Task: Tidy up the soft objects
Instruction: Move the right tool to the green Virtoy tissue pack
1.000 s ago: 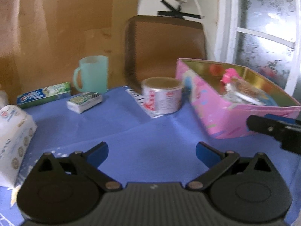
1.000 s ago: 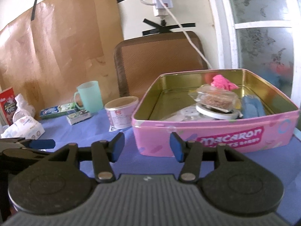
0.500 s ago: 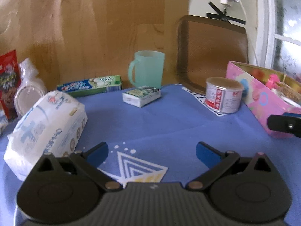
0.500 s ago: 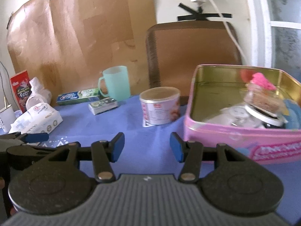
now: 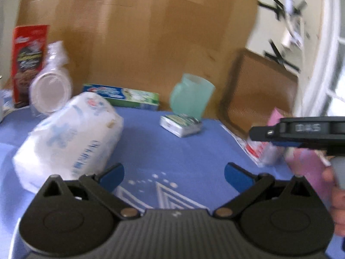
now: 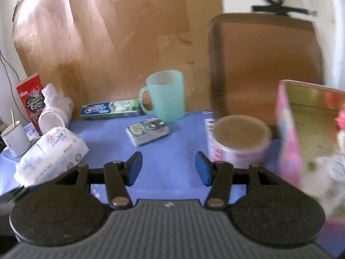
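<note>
Both grippers hover above the blue tablecloth [image 5: 172, 151] with their jaws spread wide and nothing between them. The left gripper [image 5: 174, 174] faces a soft white tissue pack [image 5: 69, 138], which lies on the cloth just ahead of its left fingertip, tilted toward the brown cardboard backdrop [image 5: 140, 32]. Behind the pack sit a toothpaste box [image 5: 123, 96], a mint green mug [image 5: 192, 99] and a small flat packet [image 5: 181, 125]. The right gripper [image 6: 168, 168] looks over bare cloth, with the round can [image 6: 239, 142] just beside its right fingertip and the pink tin [image 6: 289, 138] further right, its contents blurred. A red box [image 6: 30, 99] and a white cup [image 6: 15, 138] stand at the far left.
</note>
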Action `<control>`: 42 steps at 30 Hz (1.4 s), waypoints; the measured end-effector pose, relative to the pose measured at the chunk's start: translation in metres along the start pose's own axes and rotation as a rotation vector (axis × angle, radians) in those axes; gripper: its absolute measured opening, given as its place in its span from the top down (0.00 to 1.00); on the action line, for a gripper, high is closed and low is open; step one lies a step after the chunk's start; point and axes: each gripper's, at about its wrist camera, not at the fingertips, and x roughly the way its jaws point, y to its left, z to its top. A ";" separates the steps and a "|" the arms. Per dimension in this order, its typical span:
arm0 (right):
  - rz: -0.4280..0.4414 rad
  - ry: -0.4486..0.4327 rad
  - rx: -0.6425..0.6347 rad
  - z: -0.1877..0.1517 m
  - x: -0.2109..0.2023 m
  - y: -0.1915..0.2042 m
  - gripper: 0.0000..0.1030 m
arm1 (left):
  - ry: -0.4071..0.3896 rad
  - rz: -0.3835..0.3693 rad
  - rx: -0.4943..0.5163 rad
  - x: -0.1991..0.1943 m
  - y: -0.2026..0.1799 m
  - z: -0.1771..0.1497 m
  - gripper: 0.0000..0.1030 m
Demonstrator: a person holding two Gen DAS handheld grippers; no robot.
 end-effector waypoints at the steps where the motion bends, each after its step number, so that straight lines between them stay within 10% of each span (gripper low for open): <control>1: 0.002 0.014 -0.004 0.005 0.010 0.004 0.39 | -0.015 0.000 -0.030 -0.002 0.006 0.002 0.00; 11: 0.014 0.141 -0.054 0.043 0.125 0.027 0.10 | -0.047 -0.033 -0.155 -0.009 0.029 0.007 0.00; 18: 0.051 0.225 -0.157 0.040 0.171 0.031 0.16 | -0.035 -0.055 -0.161 -0.007 0.031 0.006 0.00; 32: 0.095 0.180 -0.264 -0.020 0.048 -0.007 0.21 | -0.047 -0.052 -0.127 -0.007 0.026 0.005 0.00; 42: 0.123 0.104 -0.257 -0.098 -0.072 -0.025 0.06 | 0.008 -0.083 0.123 0.006 -0.016 -0.007 0.00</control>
